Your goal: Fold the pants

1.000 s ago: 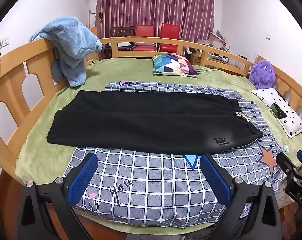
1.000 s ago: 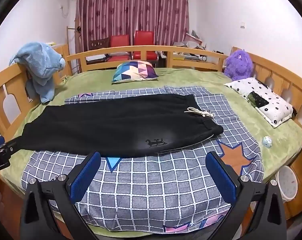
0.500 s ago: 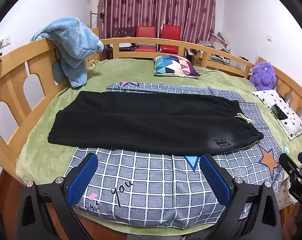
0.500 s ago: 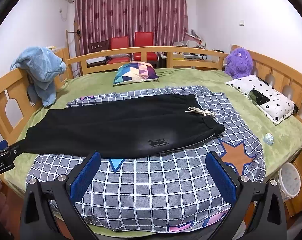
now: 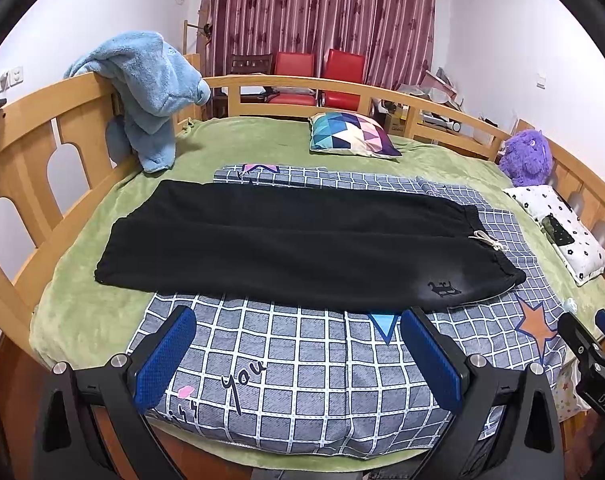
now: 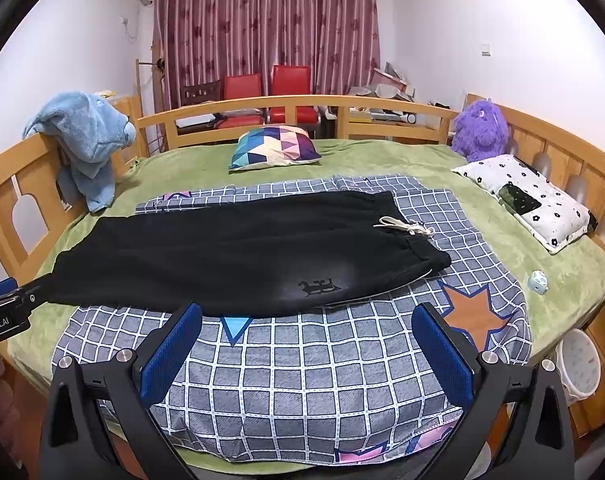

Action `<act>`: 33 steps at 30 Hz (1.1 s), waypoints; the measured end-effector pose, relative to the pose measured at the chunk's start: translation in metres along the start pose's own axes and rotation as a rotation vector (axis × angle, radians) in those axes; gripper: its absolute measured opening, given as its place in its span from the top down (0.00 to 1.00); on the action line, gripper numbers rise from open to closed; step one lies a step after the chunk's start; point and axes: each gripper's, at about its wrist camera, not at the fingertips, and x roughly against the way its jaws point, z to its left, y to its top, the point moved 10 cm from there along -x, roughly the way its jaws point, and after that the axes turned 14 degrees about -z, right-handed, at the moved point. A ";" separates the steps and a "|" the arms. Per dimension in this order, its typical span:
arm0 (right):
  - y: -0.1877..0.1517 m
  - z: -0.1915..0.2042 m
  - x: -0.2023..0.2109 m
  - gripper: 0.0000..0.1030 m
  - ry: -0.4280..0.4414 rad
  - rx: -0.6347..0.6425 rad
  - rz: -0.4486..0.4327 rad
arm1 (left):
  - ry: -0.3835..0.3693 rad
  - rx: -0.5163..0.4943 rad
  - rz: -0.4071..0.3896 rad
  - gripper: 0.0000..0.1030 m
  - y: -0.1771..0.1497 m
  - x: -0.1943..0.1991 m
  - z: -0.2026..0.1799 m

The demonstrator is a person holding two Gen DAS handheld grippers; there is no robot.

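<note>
Black pants point(image 5: 294, 248) lie flat across the bed, legs to the left, waistband with a white drawstring point(image 5: 488, 240) to the right; they lie the same way in the right wrist view point(image 6: 238, 256). They rest on a grey checked sheet point(image 5: 302, 372). My left gripper point(image 5: 298, 356) is open and empty, held above the sheet's near edge, short of the pants. My right gripper point(image 6: 306, 352) is open and empty, also short of the pants, nearer the waistband end.
A wooden rail point(image 5: 30, 148) rings the green bed, with a blue towel point(image 5: 150, 92) draped over it at left. A patterned cushion point(image 5: 350, 134), a purple plush toy point(image 6: 480, 130), a white pillow point(image 6: 530, 200) and a small blue object point(image 6: 538, 282) lie around.
Both grippers have drawn back and risen slightly, so the bed looks a little farther off. The pants have not moved and both grippers stay open.
</note>
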 end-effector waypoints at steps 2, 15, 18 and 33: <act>0.000 0.002 0.001 0.00 0.003 0.001 -0.001 | 0.000 0.001 -0.002 0.00 0.000 0.001 0.000; 0.004 0.008 0.005 0.00 0.011 0.009 -0.010 | -0.005 0.007 -0.008 0.00 0.004 0.003 0.003; 0.005 0.008 0.005 0.00 0.010 0.007 -0.010 | -0.007 0.005 -0.010 0.00 0.005 0.004 0.003; 0.008 0.011 0.010 0.00 0.023 -0.003 -0.022 | -0.014 0.004 -0.025 0.00 0.014 0.008 0.003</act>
